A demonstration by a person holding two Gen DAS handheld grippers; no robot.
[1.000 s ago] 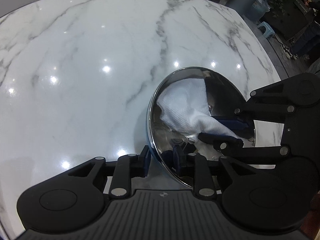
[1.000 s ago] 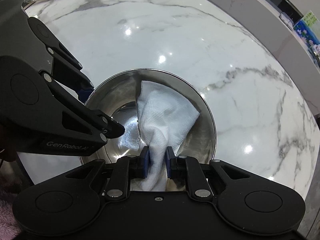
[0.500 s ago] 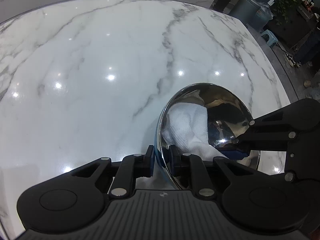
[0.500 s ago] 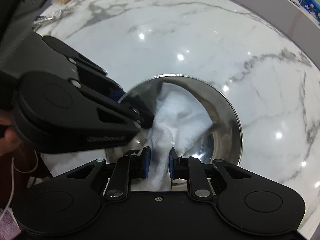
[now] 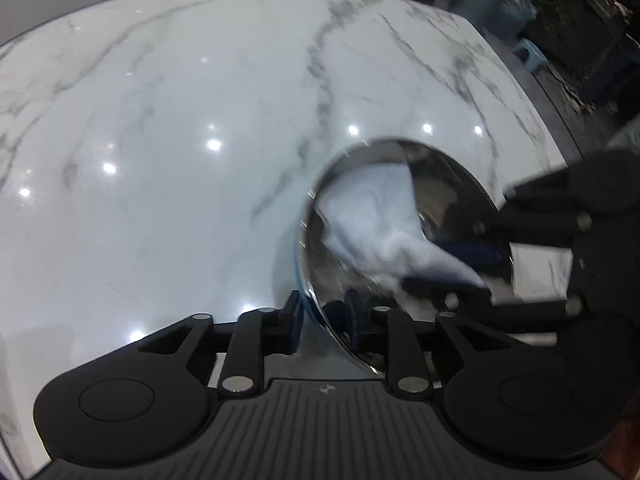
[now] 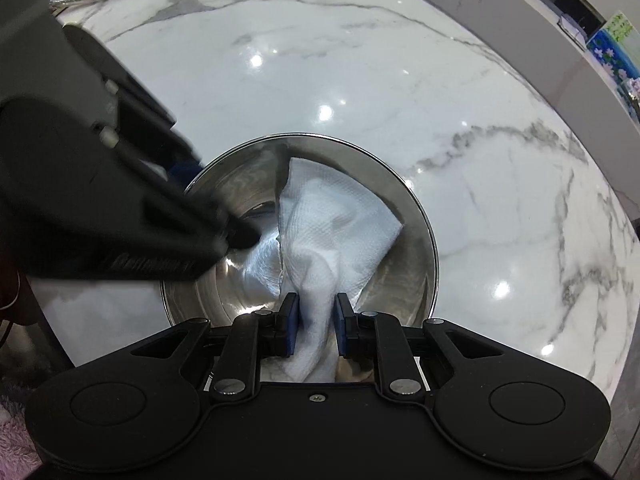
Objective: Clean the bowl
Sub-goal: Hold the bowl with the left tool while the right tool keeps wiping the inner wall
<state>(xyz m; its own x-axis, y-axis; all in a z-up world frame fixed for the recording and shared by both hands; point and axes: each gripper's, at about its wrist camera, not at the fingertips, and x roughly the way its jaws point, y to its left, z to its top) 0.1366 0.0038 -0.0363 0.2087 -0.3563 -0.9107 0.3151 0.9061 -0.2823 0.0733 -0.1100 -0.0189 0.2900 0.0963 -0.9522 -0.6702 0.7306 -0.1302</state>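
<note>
Steel bowl [image 6: 412,240] on white marble surface [image 6: 360,80], tipped toward right hand-held gripper [image 6: 313,330]. Left hand-held gripper [image 5: 322,318] narrowed onto near rim of bowl [image 5: 316,308], one finger outside wall, one inside. Right hand-held gripper pinches bunched white paper towel [image 6: 336,236]; towel [image 5: 372,216] spreads against inner wall. Left-wrist view motion-blurred.

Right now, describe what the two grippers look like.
Both are matte black. The left gripper and right gripper have dark blue finger pads, linkage bars with silver pivot pins, and round discs on either side. The left gripper's base is ribbed; its side carries blurred white lettering in the right wrist view.
</note>
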